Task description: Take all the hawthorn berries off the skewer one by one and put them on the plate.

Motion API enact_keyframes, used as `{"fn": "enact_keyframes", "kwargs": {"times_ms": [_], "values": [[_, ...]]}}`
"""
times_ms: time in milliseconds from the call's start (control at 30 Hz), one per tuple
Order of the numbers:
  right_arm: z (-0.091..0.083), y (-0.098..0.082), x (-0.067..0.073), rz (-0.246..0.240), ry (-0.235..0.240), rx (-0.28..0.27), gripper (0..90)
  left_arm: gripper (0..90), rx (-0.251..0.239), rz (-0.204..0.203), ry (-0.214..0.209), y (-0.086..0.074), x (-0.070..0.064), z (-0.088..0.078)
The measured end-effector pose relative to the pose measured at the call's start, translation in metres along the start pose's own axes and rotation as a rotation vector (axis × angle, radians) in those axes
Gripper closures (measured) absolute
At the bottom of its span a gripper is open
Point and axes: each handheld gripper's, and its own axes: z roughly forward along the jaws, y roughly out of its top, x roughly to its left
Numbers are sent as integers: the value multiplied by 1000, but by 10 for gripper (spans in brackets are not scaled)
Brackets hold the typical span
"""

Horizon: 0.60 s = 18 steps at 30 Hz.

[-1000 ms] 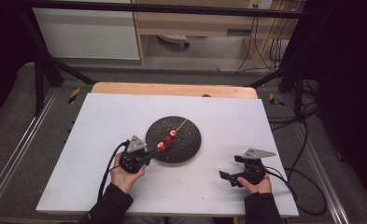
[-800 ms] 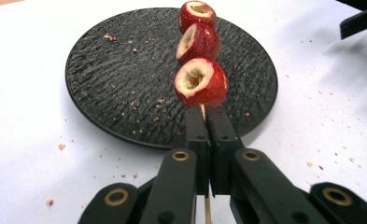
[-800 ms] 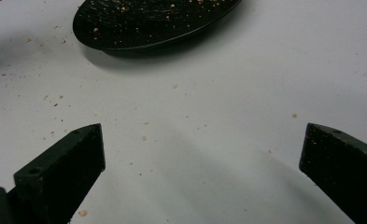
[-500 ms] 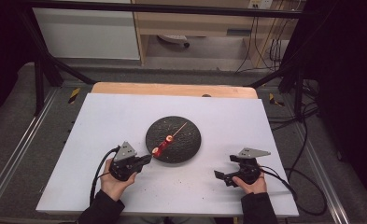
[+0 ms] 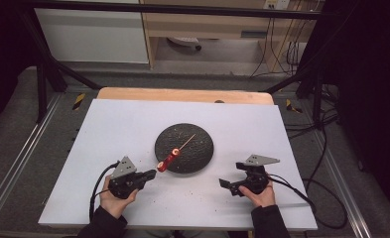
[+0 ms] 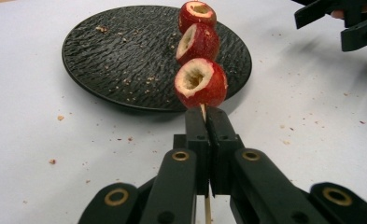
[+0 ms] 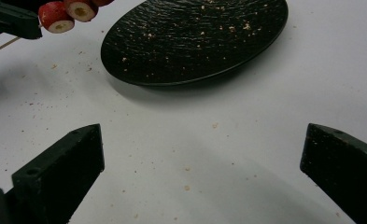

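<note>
Left gripper [image 6: 208, 116], fingers clamped together on the skewer [image 6: 202, 108] right below the nearest of three red fruit pieces [image 6: 201, 83]. Long axis running straight away from the fingers, out over the near rim of the black plate [image 6: 102, 60]. Right gripper [image 7: 202, 154] farther off, fingers wide apart, nothing between, above bare desk [image 7: 181, 140]. High view alone showing the bare pointed tip [image 5: 190, 139] over the plate.

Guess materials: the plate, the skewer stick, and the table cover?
Plate: looks like dark stoneware or maybe melamine, matte black with a ridged, rippled texture; can't settle which. Skewer stick: thin, pale tan, probably bamboo or wood; the left gripper is shut on its end below three red fruit pieces. Table cover: smooth white sheet, low sheen, likely laminate or plastic, dusted with crumbs.
</note>
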Motion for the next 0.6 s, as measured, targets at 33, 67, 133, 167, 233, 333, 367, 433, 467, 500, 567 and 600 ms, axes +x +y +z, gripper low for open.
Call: {"fn": "enact_keyframes", "kwargs": {"times_ms": [33,67,133,167,233,333,367,433,467,500,567,600], "values": [[1,1,1,-4,-1,1,7,882,-2,2,-4,-1,-1,0],[2,2,3,-5,-5,2,7,882,0,4,-6,-1,-1,-1],[5,5,6,-2,-7,1,7,882,-4,8,-8,-2,-2,-1],[6,6,7,-3,-4,0,7,882,-2,10,-11,-2,-3,-1],[9,8,11,0,7,0,7,882,-1,16,-11,-2,-4,-2],[16,12,17,-5,3,17,7,882,0,21,-15,-2,-6,-1],[17,14,19,-6,3,19,8,882,2,25,-16,-3,-6,-1],[22,18,23,-7,17,21,9,882,1,27,-16,-3,-8,0],[24,21,25,-1,28,16,10,882,2,29,-18,-3,-8,0],[25,23,27,1,35,12,12,882,1,31,-17,-3,-9,0],[29,30,32,-1,41,3,12,882,4,31,-20,-3,-10,0],[30,32,33,-3,42,-1,15,882,0,32,-19,-3,-11,0]]}}
